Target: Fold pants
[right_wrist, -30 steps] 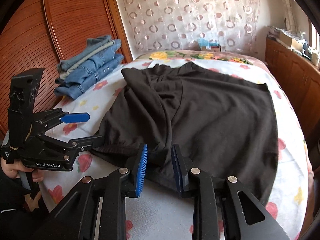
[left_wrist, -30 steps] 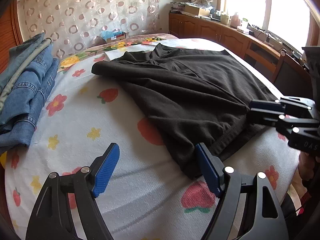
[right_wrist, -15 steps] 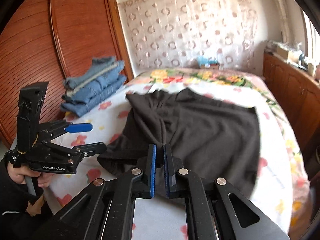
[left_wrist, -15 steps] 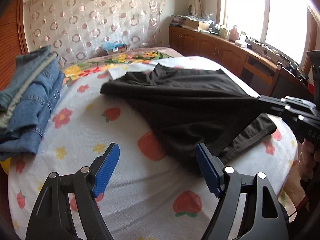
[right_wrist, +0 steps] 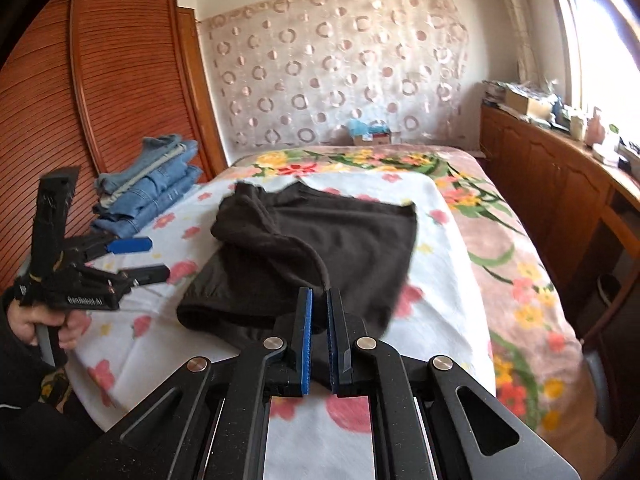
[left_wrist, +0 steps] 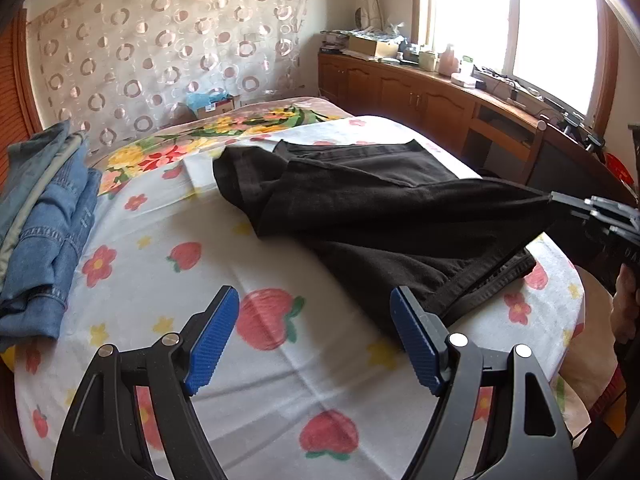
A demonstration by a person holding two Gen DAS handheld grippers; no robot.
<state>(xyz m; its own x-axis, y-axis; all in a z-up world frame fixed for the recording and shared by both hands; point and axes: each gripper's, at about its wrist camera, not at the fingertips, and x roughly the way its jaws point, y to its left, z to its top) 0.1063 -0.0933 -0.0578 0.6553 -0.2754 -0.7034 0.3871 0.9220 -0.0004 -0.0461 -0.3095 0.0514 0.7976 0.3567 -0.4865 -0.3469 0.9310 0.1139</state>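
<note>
Black pants [left_wrist: 384, 216] lie on the flowered bed sheet, and they also show in the right wrist view [right_wrist: 340, 240]. My right gripper [right_wrist: 318, 312] is shut on a near corner of the pants and holds it lifted above the bed, so the cloth stretches up to it; the same gripper shows at the right edge of the left wrist view [left_wrist: 560, 202]. My left gripper [left_wrist: 314, 340] is open and empty, above the sheet just left of the pants' near hem. It shows at the left of the right wrist view [right_wrist: 140, 260].
A stack of folded blue jeans [left_wrist: 44, 224] sits at the bed's left edge, by a wooden wardrobe [right_wrist: 100, 92]. Wooden cabinets [left_wrist: 440, 100] with clutter run under the window on the right. A patterned curtain hangs at the back.
My right gripper closed on the pants' near corner and lifted it up and back, pulling the cloth taut. My left gripper stayed open and drew back a little.
</note>
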